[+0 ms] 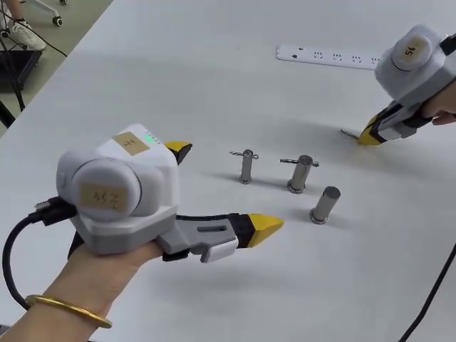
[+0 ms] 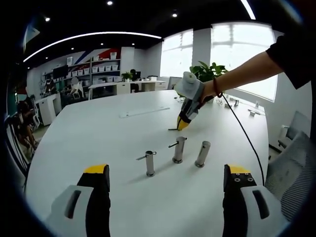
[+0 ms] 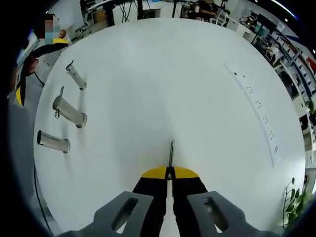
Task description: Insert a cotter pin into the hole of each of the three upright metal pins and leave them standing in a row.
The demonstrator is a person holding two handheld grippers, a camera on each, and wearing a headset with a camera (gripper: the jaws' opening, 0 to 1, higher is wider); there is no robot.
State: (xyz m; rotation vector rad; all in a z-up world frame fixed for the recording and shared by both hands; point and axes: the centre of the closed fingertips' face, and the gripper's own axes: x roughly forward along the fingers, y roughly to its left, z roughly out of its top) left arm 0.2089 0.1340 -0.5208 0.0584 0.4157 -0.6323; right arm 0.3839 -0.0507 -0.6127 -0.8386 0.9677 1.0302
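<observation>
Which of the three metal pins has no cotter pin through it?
The metal pin at the row's right end in the head view; its top is bare, the other two carry one each.

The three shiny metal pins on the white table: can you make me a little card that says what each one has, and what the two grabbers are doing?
Table: white worktable
Left pin: upright silver metal left pin, first cotter pin through its top
Middle pin: upright silver metal middle pin, second cotter pin through its top
Right pin: upright silver metal right pin, no cotter pin in it
Right gripper: grey, yellow-tipped, shut on a thin metal loose cotter pin
Left gripper: grey, yellow-tipped, open, holding nothing
Still to fill: one pin
</observation>
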